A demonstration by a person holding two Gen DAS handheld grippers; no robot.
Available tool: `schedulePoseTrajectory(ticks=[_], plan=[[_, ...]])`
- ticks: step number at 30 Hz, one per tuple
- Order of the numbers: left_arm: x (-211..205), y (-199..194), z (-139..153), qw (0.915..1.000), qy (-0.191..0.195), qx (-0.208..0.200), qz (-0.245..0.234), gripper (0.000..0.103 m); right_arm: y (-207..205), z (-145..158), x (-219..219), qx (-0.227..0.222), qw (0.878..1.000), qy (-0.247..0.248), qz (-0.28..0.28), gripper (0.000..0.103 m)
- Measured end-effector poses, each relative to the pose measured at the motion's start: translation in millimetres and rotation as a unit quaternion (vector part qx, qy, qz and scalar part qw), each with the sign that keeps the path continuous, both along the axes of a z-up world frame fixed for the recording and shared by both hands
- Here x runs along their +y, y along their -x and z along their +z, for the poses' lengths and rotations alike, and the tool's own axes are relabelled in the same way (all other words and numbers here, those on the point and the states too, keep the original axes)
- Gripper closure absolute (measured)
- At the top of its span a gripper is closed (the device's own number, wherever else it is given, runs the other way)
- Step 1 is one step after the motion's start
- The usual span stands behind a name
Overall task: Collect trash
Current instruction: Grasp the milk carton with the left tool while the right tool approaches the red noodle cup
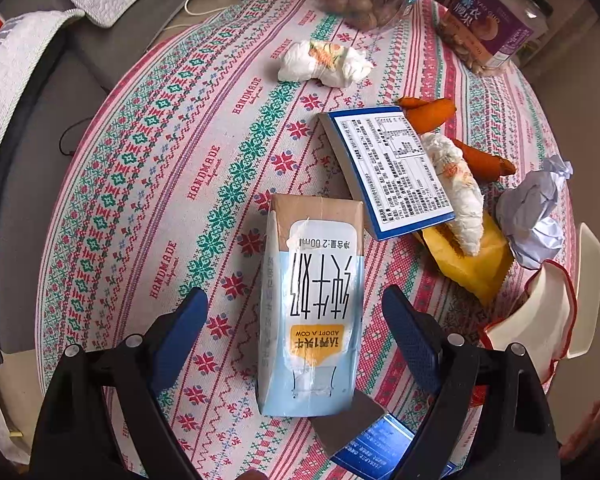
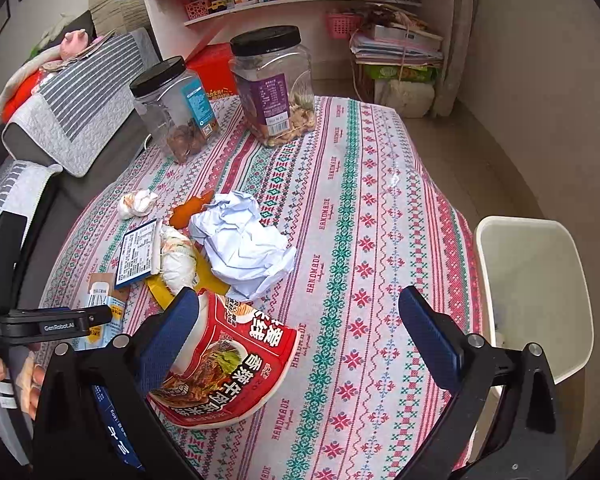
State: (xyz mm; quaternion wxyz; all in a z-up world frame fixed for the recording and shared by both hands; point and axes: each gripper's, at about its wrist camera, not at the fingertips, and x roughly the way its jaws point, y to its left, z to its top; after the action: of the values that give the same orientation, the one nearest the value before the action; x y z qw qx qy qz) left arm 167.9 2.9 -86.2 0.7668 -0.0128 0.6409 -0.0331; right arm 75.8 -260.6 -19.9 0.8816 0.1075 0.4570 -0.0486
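Trash strewn over a patterned tabletop (image 2: pixel 380 240), both hand-held grippers spread wide above it.

The left hand-held gripper (image 1: pixel 296 320) straddles a milk carton (image 1: pixel 312 312) lying flat, its fingers clear of both sides. Just beyond lie a blue-edged box (image 1: pixel 388 168), crumpled tissue (image 1: pixel 324 62), orange peel (image 1: pixel 432 114), a yellow wrapper (image 1: pixel 472 268) and balled paper (image 2: pixel 244 244). The right hand-held gripper (image 2: pixel 300 328) hangs empty over a crushed noodle cup (image 2: pixel 228 368); a white bin (image 2: pixel 536 296) stands beside the tabletop edge. Two nut jars (image 2: pixel 272 84) stand at the far end.
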Motion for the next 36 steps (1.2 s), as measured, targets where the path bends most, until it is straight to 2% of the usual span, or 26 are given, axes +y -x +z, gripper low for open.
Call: schedulePoseTrajectory(ticks=[5, 7, 8, 9, 10, 13, 20, 27, 30, 34, 36], plan=[[-6, -2, -15, 0.9998, -0.011, 0.01, -0.011, 0.017, -5, -11, 7, 0.027, 0.999, -0.031, 0.009, 0.007], [-11, -2, -19, 0.9997, -0.014, 0.011, -0.019, 0.025, -7, -17, 12, 0.039, 0.998, -0.042, 0.015, 0.007], [-13, -1, -20, 0.9995, -0.013, 0.013, -0.026, 0.041, -8, -20, 15, 0.045, 0.998, -0.047, 0.018, 0.007], [-14, 0, -21, 0.9994, -0.012, 0.015, -0.031, 0.045, -8, -22, 17, 0.051, 0.997, -0.052, 0.021, 0.007], [-14, 2, -19, 0.9994, -0.011, 0.01, -0.032, 0.045, -9, -25, 19, 0.056, 0.997, -0.056, 0.024, 0.007], [-17, 10, -5, 0.9991, -0.005, -0.012, -0.039, 0.046, -10, -27, 26, 0.058, 0.996, -0.066, 0.032, 0.007], [-16, 32, 51, 0.995, 0.013, -0.083, -0.054, 0.045, -8, -30, 51, 0.074, 0.993, -0.074, 0.05, 0.007], [6, 30, 69, 0.9927, 0.012, -0.112, -0.044, 0.045, -7, -39, 83, 0.081, 0.993, -0.021, 0.081, 0.007], [10, 28, 67, 0.9932, 0.018, -0.107, -0.041, 0.045, -10, -49, 94, 0.083, 0.993, 0.012, 0.083, 0.006], [10, 31, 62, 0.9939, 0.02, -0.099, -0.044, 0.045, -12, -60, 108, 0.084, 0.988, 0.085, 0.098, 0.006], [9, 32, 61, 0.9941, 0.024, -0.095, -0.046, 0.045, -9, -63, 109, 0.083, 0.986, 0.098, 0.105, 0.006]])
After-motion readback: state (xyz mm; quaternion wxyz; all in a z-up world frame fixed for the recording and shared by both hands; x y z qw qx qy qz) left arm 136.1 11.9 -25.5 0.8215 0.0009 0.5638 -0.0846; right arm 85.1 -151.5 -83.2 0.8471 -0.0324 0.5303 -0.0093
